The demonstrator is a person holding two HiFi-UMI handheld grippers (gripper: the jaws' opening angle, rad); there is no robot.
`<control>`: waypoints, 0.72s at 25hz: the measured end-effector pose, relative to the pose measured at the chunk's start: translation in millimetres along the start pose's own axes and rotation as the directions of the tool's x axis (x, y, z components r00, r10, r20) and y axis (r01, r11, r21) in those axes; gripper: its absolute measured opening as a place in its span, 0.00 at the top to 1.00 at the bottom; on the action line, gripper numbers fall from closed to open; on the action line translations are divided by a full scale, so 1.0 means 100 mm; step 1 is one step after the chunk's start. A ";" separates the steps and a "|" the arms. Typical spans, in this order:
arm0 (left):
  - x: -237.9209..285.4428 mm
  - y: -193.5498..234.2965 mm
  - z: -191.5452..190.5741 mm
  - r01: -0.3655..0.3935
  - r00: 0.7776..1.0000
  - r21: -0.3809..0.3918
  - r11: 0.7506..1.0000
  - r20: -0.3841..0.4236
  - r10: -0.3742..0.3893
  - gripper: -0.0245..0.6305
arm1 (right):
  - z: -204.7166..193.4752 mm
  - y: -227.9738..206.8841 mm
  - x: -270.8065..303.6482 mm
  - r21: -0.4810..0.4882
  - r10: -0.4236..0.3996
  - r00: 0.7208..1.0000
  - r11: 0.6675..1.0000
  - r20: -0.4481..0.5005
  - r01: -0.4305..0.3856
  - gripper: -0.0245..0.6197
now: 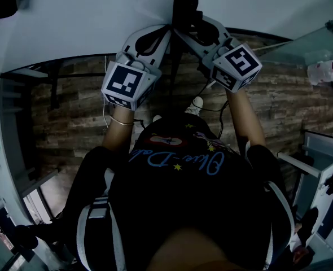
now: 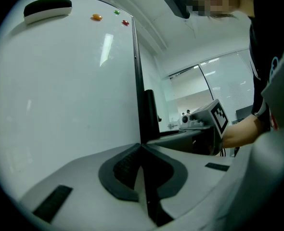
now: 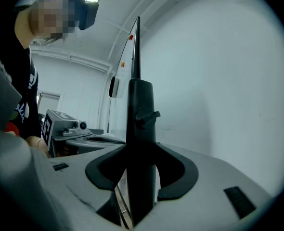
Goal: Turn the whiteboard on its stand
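Note:
The whiteboard (image 1: 82, 21) fills the top of the head view, seen steeply from above, and its black stand post (image 1: 180, 4) is at top centre. My left gripper (image 1: 165, 31) and right gripper (image 1: 184, 34) meet at that post from either side. In the left gripper view the whiteboard (image 2: 65, 85) fills the left, and my left gripper (image 2: 142, 153) is shut on its thin edge (image 2: 136, 81). In the right gripper view my right gripper (image 3: 141, 177) is shut on the black post (image 3: 141, 124), which carries a small knob. The whiteboard (image 3: 219, 81) lies to its right.
A black eraser (image 2: 48, 8) and small coloured magnets (image 2: 97, 17) sit on the board. Wood-pattern floor (image 1: 70, 123) lies below. A glass partition (image 1: 313, 44) is at the upper right and white furniture (image 1: 324, 168) at the right. The person's torso (image 1: 178, 196) fills the lower head view.

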State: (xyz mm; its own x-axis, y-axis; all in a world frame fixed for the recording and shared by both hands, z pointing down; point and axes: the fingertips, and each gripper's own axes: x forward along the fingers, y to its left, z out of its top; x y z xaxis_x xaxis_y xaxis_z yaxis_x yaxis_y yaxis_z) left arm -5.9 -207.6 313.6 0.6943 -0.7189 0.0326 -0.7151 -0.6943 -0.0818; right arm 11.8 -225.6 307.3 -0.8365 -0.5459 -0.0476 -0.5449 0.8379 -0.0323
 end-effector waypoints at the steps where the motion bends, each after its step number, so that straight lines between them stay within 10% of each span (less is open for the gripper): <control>1: -0.02 0.00 -0.02 0.002 1.000 0.000 1.000 -0.003 -0.002 0.98 | -0.01 0.02 0.00 0.000 -0.004 1.000 1.000 0.000 0.004 0.66; 18: -0.13 -0.03 0.01 0.018 1.000 -0.014 1.000 0.005 -0.018 0.98 | 0.00 0.13 -0.01 0.006 -0.060 0.998 0.998 -0.009 0.060 0.67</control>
State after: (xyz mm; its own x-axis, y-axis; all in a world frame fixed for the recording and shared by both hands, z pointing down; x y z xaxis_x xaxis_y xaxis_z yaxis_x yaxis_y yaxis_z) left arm -13.0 -196.1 312.7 0.7075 -0.7061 0.0288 -0.7034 -0.7076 -0.0675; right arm 5.8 -214.4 307.2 -0.8027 -0.5952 -0.0369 -0.5939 0.8035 -0.0406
